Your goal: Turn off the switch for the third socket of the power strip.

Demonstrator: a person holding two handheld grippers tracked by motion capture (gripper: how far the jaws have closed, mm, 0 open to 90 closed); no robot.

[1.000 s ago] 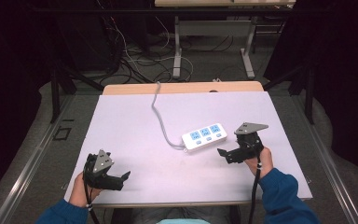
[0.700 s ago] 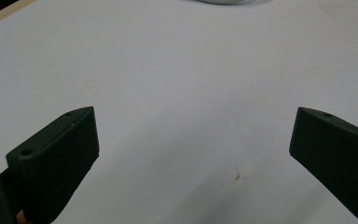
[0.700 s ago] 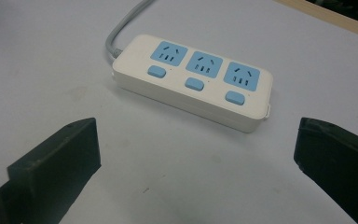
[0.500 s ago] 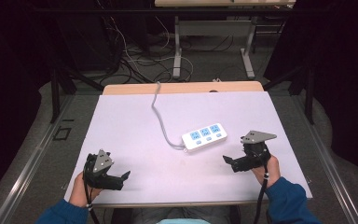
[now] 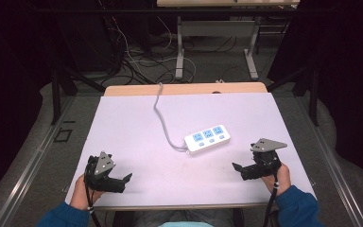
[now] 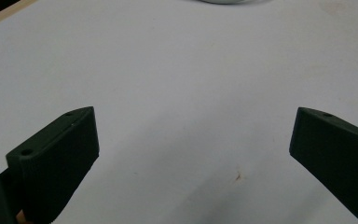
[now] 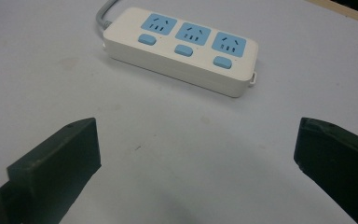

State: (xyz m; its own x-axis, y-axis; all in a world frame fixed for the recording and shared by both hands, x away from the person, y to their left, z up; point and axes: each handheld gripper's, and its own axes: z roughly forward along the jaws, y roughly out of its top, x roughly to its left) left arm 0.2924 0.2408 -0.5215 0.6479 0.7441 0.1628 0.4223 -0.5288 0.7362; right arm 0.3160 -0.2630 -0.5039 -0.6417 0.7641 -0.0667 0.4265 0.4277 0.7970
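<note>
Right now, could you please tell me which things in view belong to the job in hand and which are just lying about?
In the job:
- power strip, white with three blue sockets, lying apart from both grippers
- its grey cord
- right gripper, open, nearest the strip
- left gripper, open, over bare table

Just lying about:
- cables on the floor beyond the table
- the far table's legs

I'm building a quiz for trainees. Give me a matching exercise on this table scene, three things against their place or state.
Things:
1. power strip
2. left gripper
3. right gripper

Descriptions:
A. open, near the table's front left corner
B. white with blue sockets, mid-table
C. open, facing the strip from the right

Pairs: 1-B, 2-A, 3-C
</note>
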